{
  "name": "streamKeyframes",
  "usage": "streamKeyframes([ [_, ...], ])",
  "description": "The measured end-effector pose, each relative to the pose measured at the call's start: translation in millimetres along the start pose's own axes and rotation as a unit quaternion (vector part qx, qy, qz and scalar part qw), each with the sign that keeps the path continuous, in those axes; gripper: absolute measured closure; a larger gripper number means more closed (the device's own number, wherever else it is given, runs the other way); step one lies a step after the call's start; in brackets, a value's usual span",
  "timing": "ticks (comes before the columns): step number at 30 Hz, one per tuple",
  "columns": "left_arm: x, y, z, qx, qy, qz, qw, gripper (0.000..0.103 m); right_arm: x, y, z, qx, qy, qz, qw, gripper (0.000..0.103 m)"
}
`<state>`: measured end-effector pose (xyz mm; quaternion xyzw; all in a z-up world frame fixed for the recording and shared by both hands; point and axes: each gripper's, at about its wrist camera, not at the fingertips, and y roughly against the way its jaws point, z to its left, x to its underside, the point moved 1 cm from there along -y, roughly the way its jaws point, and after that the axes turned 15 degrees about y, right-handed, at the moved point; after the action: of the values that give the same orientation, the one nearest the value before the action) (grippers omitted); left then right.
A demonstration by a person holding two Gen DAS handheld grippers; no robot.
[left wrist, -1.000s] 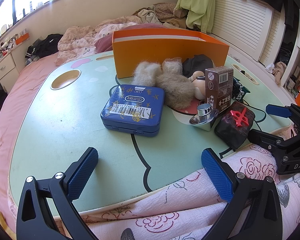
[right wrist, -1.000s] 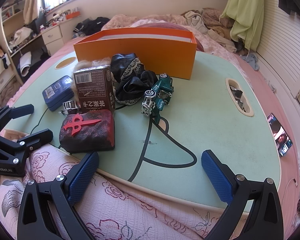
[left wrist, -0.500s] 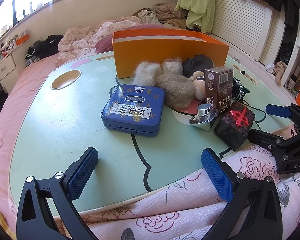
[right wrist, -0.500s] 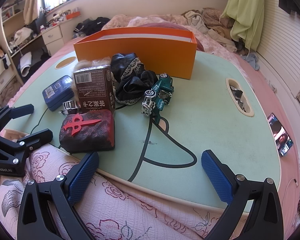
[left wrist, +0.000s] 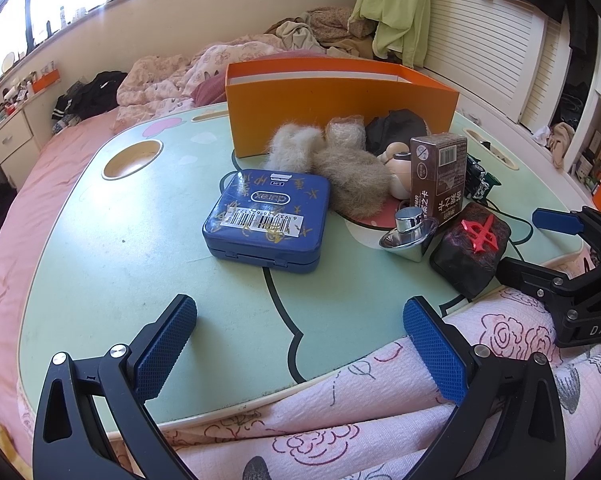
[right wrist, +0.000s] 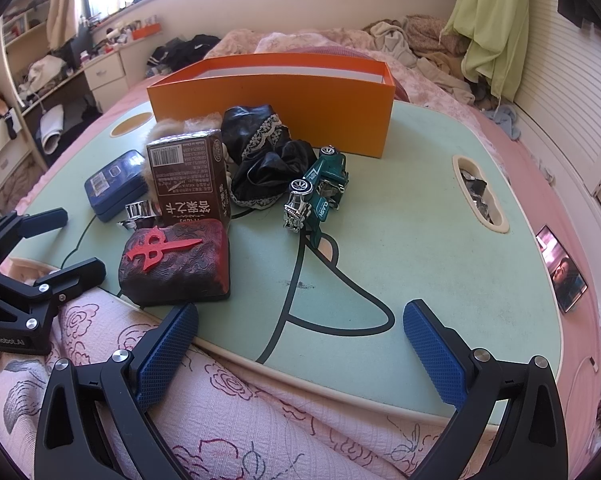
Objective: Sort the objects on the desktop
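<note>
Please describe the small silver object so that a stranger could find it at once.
Start at the orange box on the green table. Nearer, a brown carton stands; the silver ingot-shaped piece sits before it, beside the blue tin. It alone is shiny metal.

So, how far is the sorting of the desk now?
Nothing looks sorted yet. The blue tin, brown carton, toy cars and dark red block lie on the table, outside the orange box. Left gripper and right gripper are open, empty.

left gripper (left wrist: 300, 340) jaws spread, right gripper (right wrist: 300, 340) jaws spread, both empty
</note>
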<state>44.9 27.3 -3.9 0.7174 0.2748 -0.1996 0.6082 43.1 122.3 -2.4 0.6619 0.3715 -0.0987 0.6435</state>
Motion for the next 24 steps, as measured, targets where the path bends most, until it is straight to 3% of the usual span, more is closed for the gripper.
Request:
streamKeyframes([
  [20,-0.5,-0.2,2.5,0.003,0.007,-0.001,1.0000,0.000,-0.1,-1.2,1.0,0.000,0.001,-0.001,1.000,0.000],
  [24,-2.6,3.0,9.9,0.020,0.027,-0.006,0.9994,0.000,0.0,-1.4,0.8,0.000,0.001,-0.001,1.000,0.000],
])
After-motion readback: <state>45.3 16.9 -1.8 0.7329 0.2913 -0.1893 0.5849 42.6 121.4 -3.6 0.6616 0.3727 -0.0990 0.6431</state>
